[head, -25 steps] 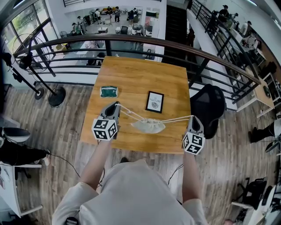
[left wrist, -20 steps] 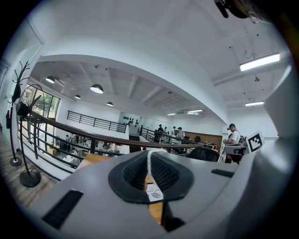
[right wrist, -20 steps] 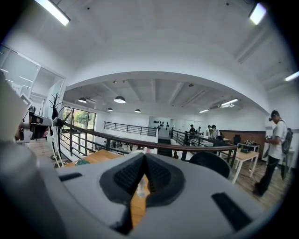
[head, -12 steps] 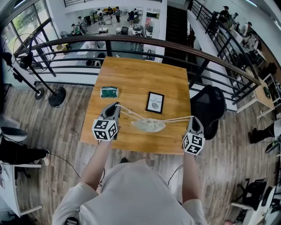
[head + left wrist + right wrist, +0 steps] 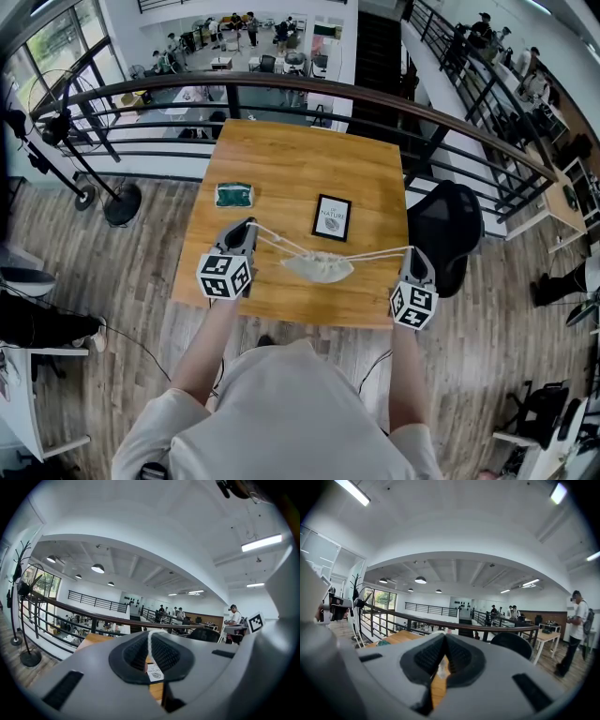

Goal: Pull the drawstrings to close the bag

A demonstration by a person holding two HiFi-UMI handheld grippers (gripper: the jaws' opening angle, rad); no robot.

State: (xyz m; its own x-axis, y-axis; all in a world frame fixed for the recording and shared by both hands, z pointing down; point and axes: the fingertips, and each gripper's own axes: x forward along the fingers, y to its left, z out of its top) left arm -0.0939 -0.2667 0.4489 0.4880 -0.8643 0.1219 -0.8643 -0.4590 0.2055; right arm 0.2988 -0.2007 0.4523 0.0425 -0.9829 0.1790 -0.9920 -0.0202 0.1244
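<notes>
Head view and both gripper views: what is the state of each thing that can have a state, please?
bag, on the table, mouth gathered, looks nearly closed.
left drawstring, taut.
right drawstring, taut.
left gripper, shut on left drawstring.
right gripper, shut on right drawstring.
booklet, lying flat, closed.

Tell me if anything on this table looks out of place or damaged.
Nothing stands out. The bag lies gathered near the front edge of the table, its drawstrings stretched out to the left gripper and right gripper, both shut on them. The card and the green object lie flat, apart from it.
</notes>
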